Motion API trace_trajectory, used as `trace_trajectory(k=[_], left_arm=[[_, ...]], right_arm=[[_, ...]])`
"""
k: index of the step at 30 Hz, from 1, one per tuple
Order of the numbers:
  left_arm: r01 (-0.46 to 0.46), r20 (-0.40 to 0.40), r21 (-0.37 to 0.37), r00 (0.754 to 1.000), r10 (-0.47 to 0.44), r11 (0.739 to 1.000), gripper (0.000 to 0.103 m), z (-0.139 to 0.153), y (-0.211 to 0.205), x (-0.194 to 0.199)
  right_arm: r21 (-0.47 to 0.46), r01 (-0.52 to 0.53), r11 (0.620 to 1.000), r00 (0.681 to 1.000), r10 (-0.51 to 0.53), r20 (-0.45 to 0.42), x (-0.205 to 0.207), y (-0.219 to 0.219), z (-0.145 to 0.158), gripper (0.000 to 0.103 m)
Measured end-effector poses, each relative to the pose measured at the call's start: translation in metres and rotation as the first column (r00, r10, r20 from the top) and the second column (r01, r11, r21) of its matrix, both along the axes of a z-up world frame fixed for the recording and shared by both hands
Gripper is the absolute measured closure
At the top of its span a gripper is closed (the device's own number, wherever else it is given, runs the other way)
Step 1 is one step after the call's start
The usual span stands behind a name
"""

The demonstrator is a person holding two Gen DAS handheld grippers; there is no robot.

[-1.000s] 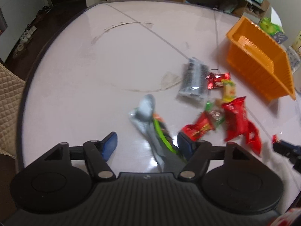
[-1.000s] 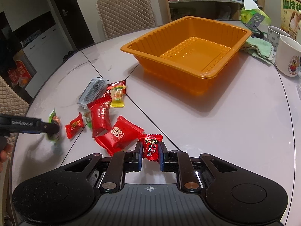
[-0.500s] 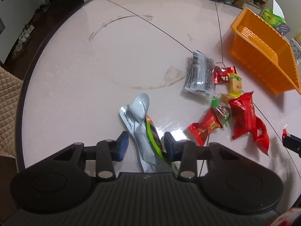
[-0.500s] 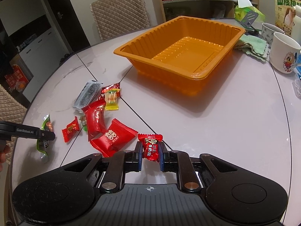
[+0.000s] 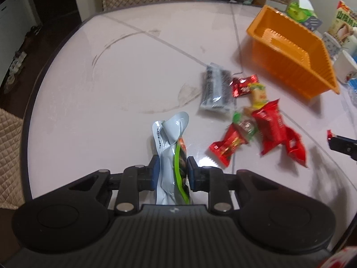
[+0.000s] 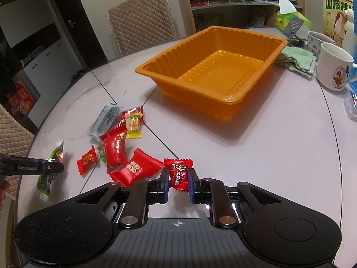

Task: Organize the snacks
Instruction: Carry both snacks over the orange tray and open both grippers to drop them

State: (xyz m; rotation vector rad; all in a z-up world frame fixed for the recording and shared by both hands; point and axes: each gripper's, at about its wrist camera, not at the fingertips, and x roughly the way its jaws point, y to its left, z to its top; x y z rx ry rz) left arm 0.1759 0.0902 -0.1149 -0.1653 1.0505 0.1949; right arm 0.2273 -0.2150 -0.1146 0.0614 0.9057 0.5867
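My left gripper [image 5: 171, 167] is shut on a silver and green snack packet [image 5: 171, 151] and holds it just above the table. My right gripper [image 6: 177, 178] is shut on a small red candy [image 6: 178, 173] above the table's near side. The orange tray [image 6: 232, 99] stands empty ahead of the right gripper; it also shows in the left wrist view [image 5: 312, 58] at the far right. Several loose snacks lie between: a grey packet [image 5: 215, 91], red packets [image 5: 272, 125] and a yellow candy [image 6: 133, 126].
Two mugs [image 6: 332, 69], a green cloth [image 6: 296, 60] and a snack box [image 6: 337, 9] stand to the right of the tray. Quilted chairs [image 6: 142, 20] stand around the round table. The table edge [image 5: 29, 111] curves along the left.
My left gripper closed on the silver and green packet and lifted it. My right gripper, still holding the red candy, moved closer to the tray.
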Motion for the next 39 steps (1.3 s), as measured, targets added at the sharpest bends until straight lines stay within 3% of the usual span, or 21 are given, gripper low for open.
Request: trace_trajectory(k=[9, 21, 29, 39], left_arm=[[0.127, 0.109, -0.006, 0.986, -0.125, 0.992, 0.08, 0.044, -0.021, 0.026], [0.314, 0.24, -0.03, 0.924, -0.298, 0.949, 0.08, 0.081, -0.075, 0.127], [0.411, 0.257, -0.034, 0.885, -0.389, 0.911, 0.08, 0.079, -0.115, 0.206], [0.448, 0.182, -0.074, 0.884, -0.43, 0.891, 0.08, 0.039, -0.135, 0.262]], right_arm=[[0.034, 0.009, 0.999, 0.999, -0.011, 0.039, 0.007, 0.0, 0.018, 0.086], [0.077, 0.059, 0.995, 0.988, -0.069, 0.135, 0.059, 0.005, 0.047, 0.086], [0.08, 0.113, 0.99, 0.978, -0.126, 0.167, 0.111, 0.006, 0.05, 0.086], [0.037, 0.168, 0.985, 0.978, -0.171, 0.12, 0.149, 0.003, 0.027, 0.086]])
